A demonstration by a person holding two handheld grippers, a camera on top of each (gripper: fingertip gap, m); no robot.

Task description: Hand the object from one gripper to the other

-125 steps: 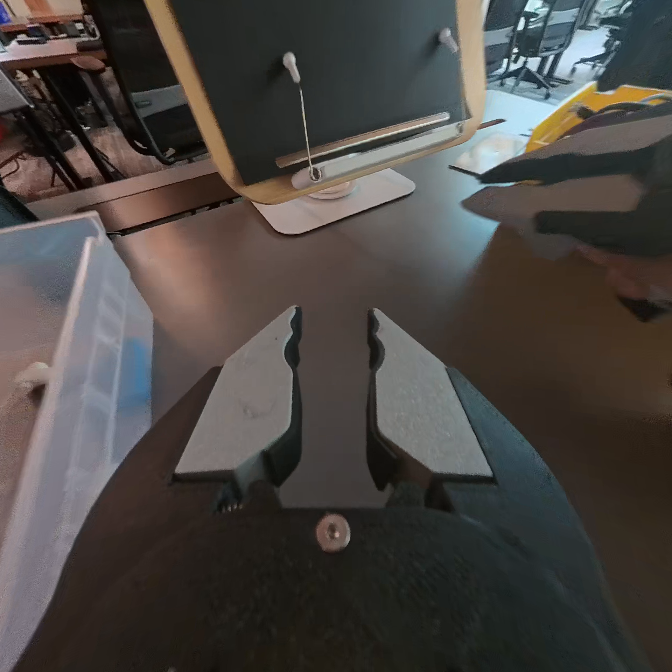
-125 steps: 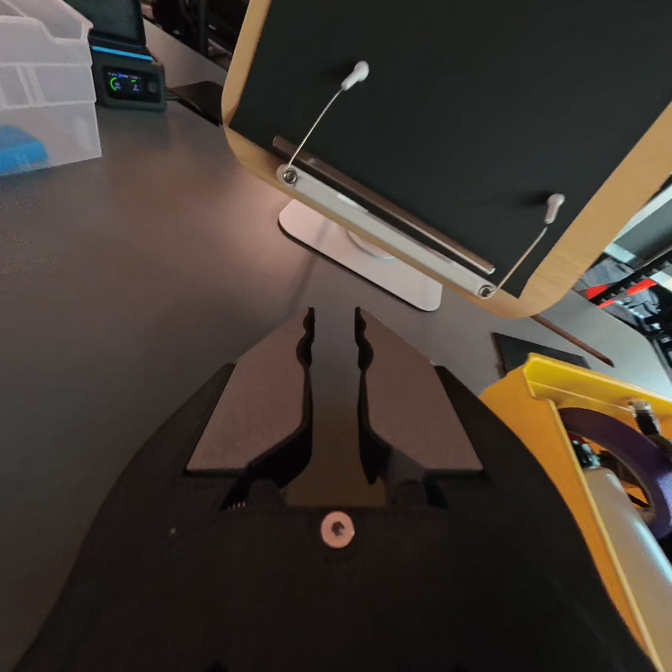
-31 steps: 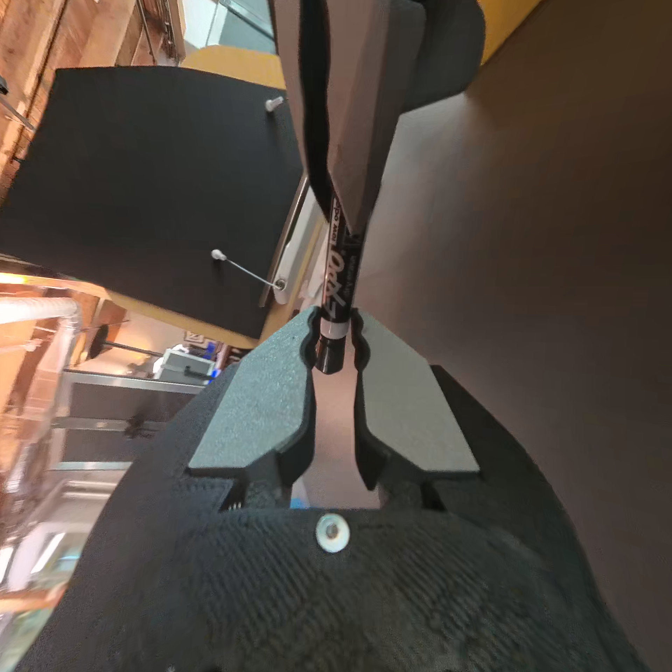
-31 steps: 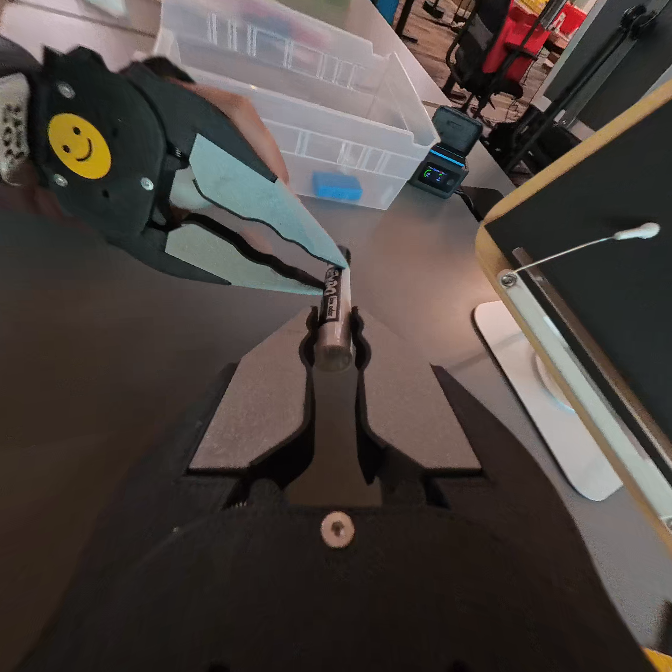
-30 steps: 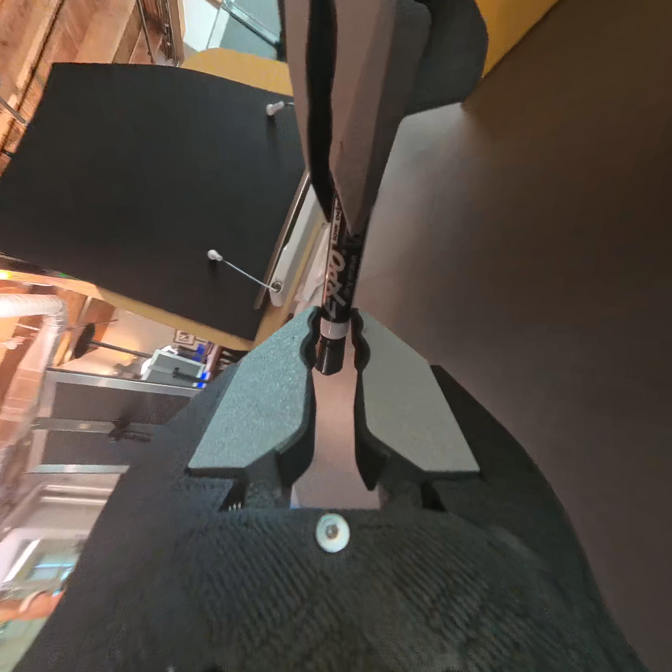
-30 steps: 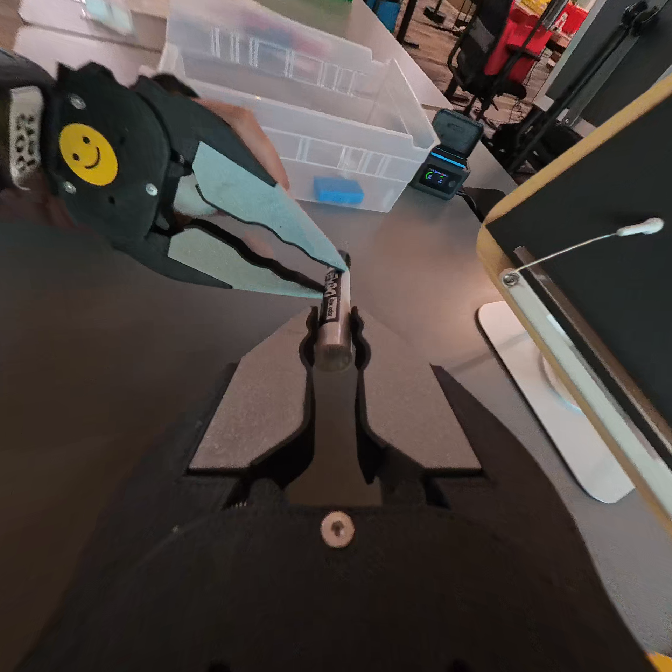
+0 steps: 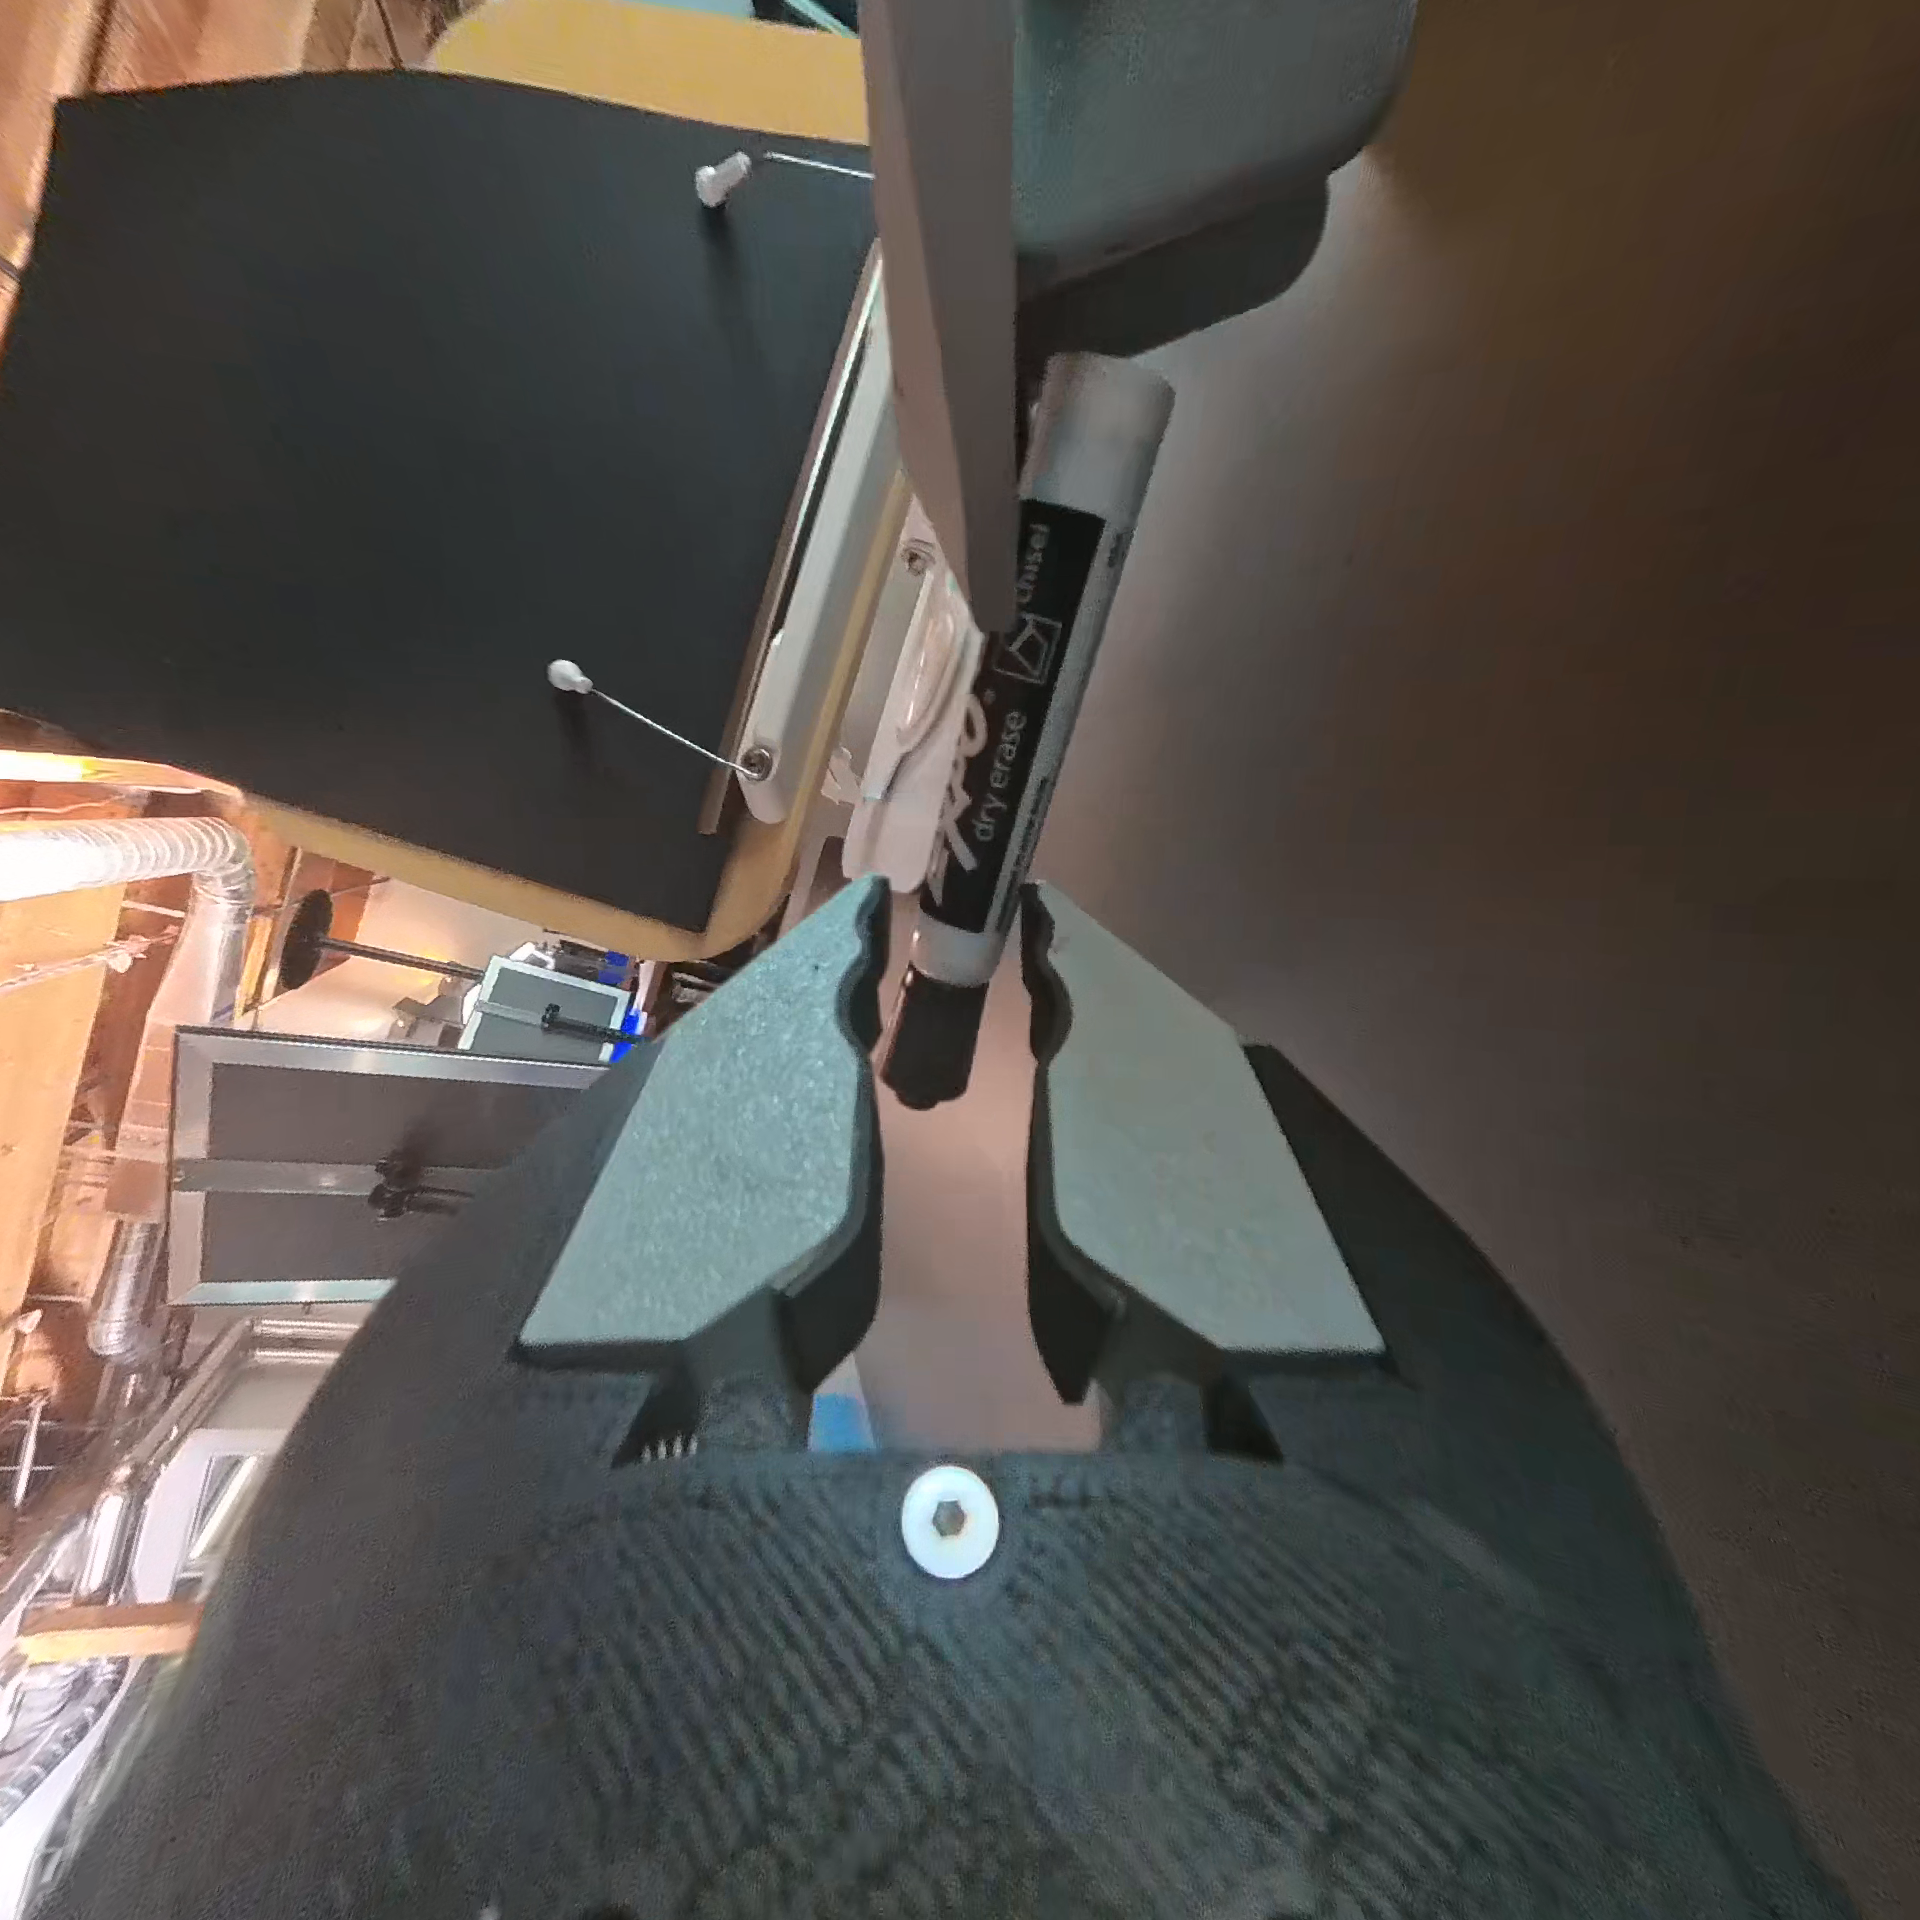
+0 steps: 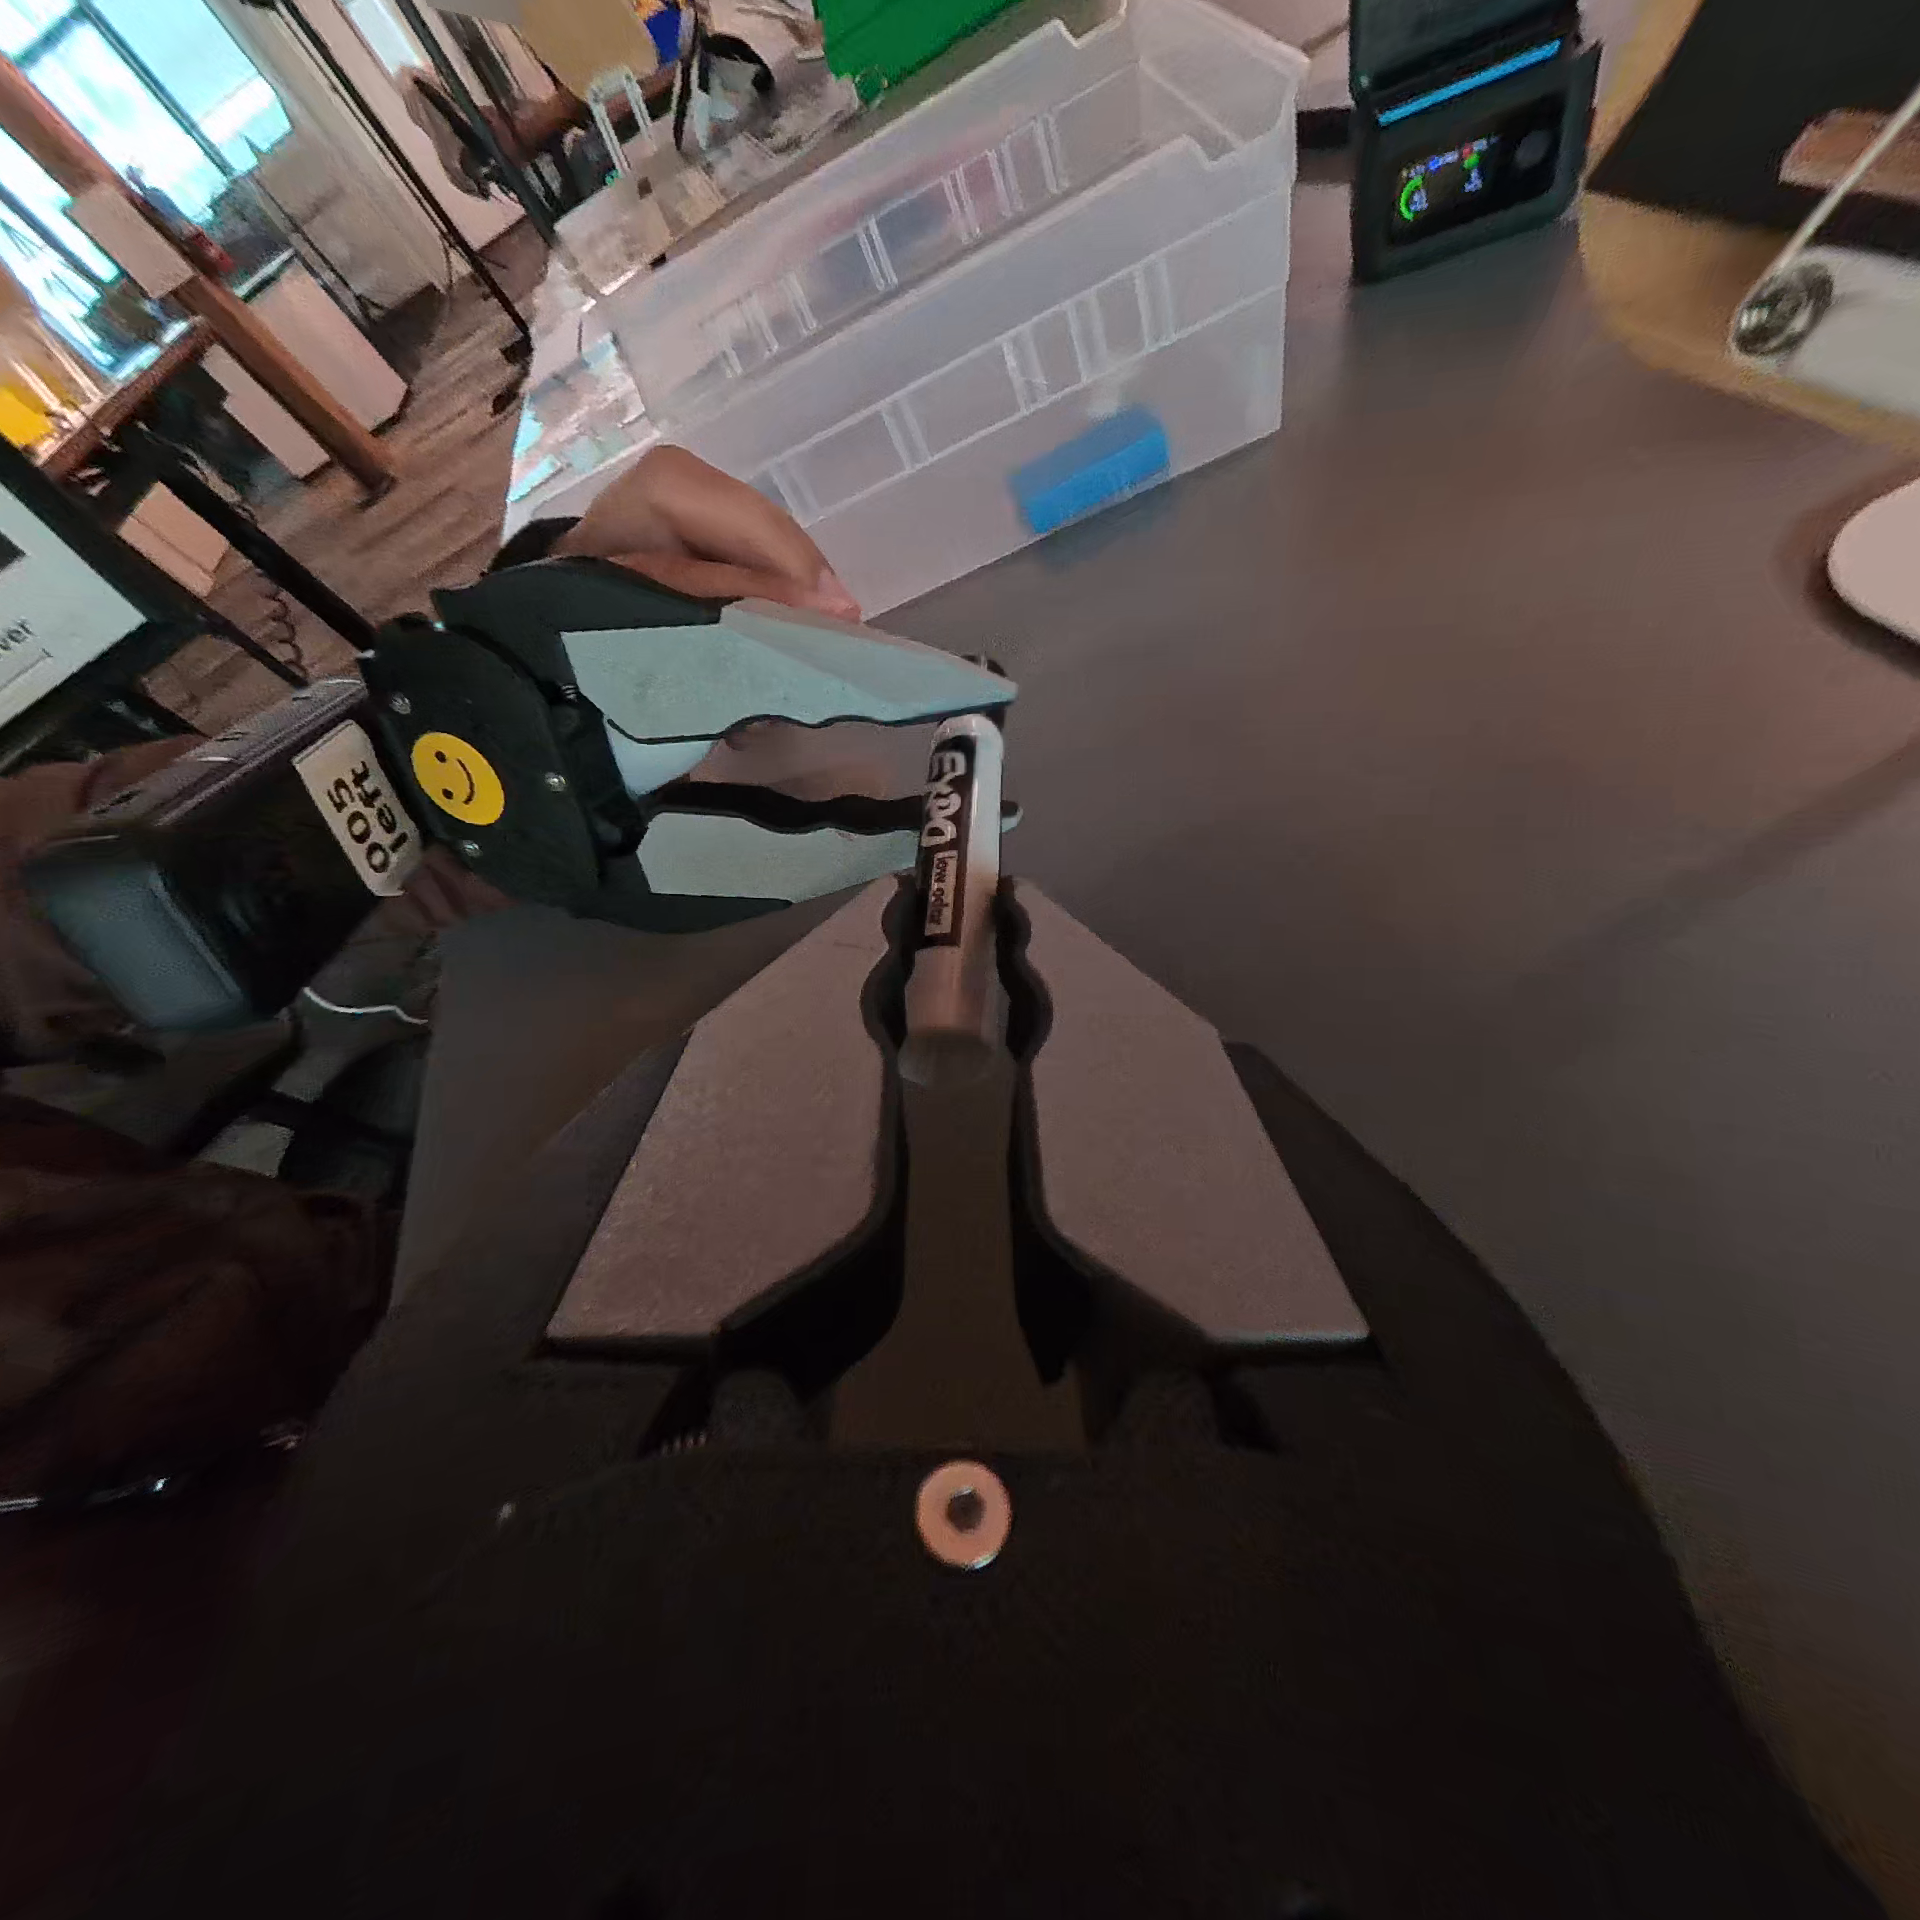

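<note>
right wrist view, right hand-held gripper (image 8: 951, 914) clamps marker (image 8: 958, 831), left hand-held gripper (image 8: 966, 753) apart, clear bin (image 8: 935, 343) behind

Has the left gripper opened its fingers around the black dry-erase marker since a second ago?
Yes. The left gripper now stands open around the black dry-erase marker, gaps on both sides; the right gripper clamps it.

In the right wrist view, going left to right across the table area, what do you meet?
Left tool → marker → blue block in the clear bin → small black screen device → white stand base.
</note>
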